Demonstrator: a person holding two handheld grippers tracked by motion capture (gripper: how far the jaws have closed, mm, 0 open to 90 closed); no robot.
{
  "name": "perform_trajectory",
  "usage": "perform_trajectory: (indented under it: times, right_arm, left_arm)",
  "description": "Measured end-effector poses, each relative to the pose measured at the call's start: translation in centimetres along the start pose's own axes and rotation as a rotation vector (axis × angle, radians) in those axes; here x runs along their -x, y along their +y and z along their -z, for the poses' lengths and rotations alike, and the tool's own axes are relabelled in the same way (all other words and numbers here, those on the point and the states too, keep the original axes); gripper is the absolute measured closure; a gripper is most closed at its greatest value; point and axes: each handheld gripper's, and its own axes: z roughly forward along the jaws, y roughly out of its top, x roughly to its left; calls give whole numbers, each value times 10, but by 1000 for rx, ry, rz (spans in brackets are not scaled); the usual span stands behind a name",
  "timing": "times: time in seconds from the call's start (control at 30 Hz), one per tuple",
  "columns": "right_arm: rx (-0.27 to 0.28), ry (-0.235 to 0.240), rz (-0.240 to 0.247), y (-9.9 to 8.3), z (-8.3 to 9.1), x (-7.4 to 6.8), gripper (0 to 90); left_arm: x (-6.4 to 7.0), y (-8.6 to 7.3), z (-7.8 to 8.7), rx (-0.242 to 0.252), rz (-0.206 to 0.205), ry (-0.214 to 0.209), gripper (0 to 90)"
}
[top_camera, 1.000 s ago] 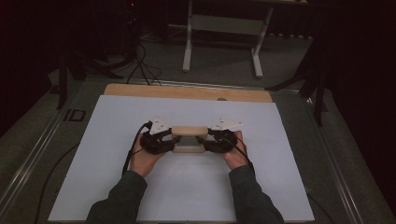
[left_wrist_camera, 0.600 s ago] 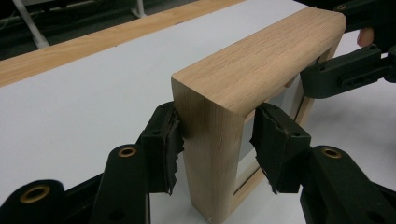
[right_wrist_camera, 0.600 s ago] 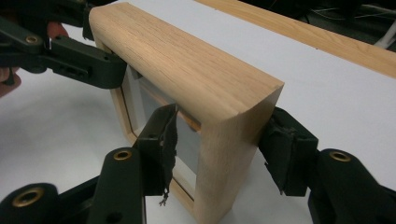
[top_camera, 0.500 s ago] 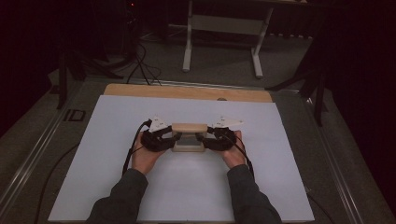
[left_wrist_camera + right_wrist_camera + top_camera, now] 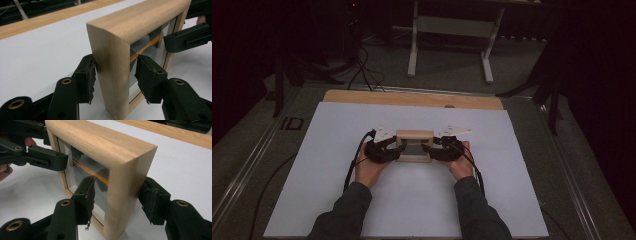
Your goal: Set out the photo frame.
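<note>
A small light-wood picture frame (image 5: pixel 414 135) with a glass pane stands on its lower edge in the middle of the white table sheet (image 5: pixel 512 190). My left gripper (image 5: pixel 398 150) is shut on its left side rail. In the left gripper view one pad (image 5: pixel 86 77) presses the frame's (image 5: pixel 140 20) back and the other sits against the glass side. My right gripper (image 5: pixel 428 150) is shut on the right side rail, pads (image 5: pixel 152 200) on either face of the frame (image 5: pixel 100 145). Each gripper view shows the opposite gripper's jaw farther off.
A wooden board edge (image 5: pixel 412 98) runs along the far side of the sheet. Beyond the table, a white stand (image 5: pixel 449 40) and cables (image 5: pixel 362 70) are on the dark floor. Metal rails (image 5: pixel 257 150) border the table left and right.
The frame's top edge has risen a little, so it stands more upright between the two grippers. Both hands stay in nearly the same place.
</note>
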Motion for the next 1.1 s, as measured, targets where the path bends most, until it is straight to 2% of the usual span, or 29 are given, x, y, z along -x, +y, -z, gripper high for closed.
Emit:
perform_trajectory:
  times: [0.13, 0.4, 0.9, 1.1]
  right_arm:
    - [-5, 0, -4, -2, -1, 1, 476]
    - [-25, -7, -19, -11, -4, 4, 484]
    - [-49, -2, -29, -16, -9, 4, 488]
    - [-58, -8, -29, -17, -8, 5, 464]
  left_arm:
    - [-1, -2, -1, -7, 7, -4, 513]
    - [-3, -15, -10, -65, 31, -5, 531]
    - [-8, -17, -11, -67, 46, -41, 535]
    - [-9, -19, -12, -80, 63, -34, 477]
